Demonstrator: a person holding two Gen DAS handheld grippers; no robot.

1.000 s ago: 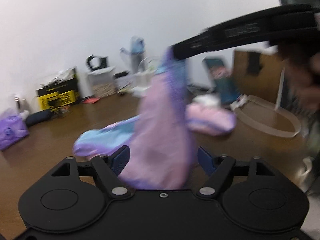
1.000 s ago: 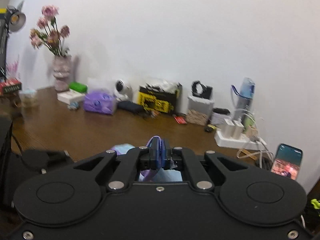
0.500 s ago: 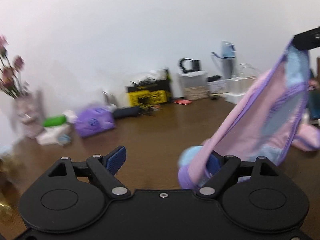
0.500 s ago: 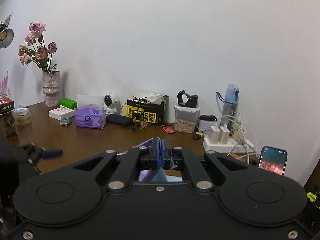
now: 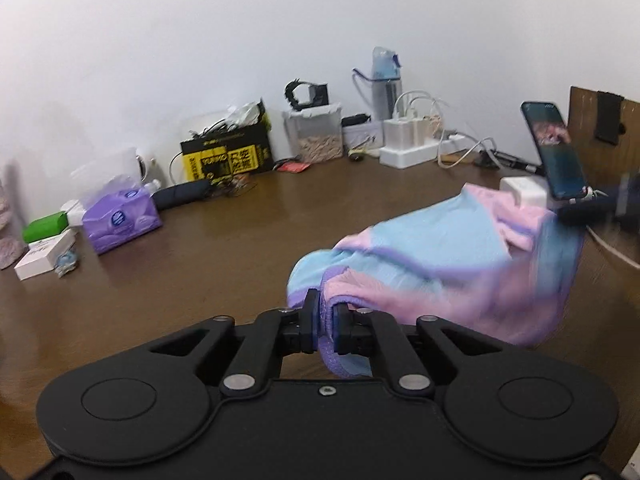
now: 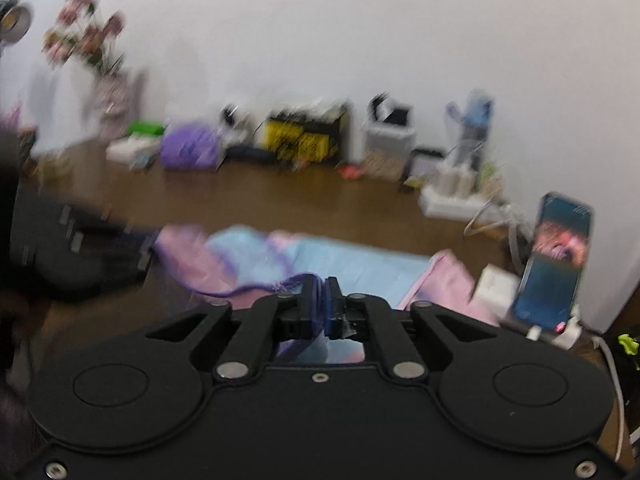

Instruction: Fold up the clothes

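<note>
A small pink, light-blue and purple-trimmed garment point(image 5: 440, 264) stretches between my two grippers over the brown table point(image 5: 208, 264). My left gripper point(image 5: 323, 322) is shut on its purple hem. My right gripper point(image 6: 322, 308) is shut on another purple edge; the garment point(image 6: 344, 260) spreads out ahead of it, low over the table. The right gripper shows blurred at the right edge of the left wrist view point(image 5: 592, 208), and the left gripper at the left of the right wrist view point(image 6: 80, 248).
Clutter lines the wall: a purple tissue pack point(image 5: 120, 220), a yellow-black box point(image 5: 226, 156), a clear container point(image 5: 316, 132), a water bottle point(image 5: 386, 80), a power strip with cables point(image 5: 416, 148). A phone on a stand point(image 5: 554, 152) stands right, beside a wooden board point(image 5: 600, 136).
My left gripper, open before, has closed on the garment's hem. The right gripper has dropped from holding the garment high, so the cloth now stretches low between both grippers.
</note>
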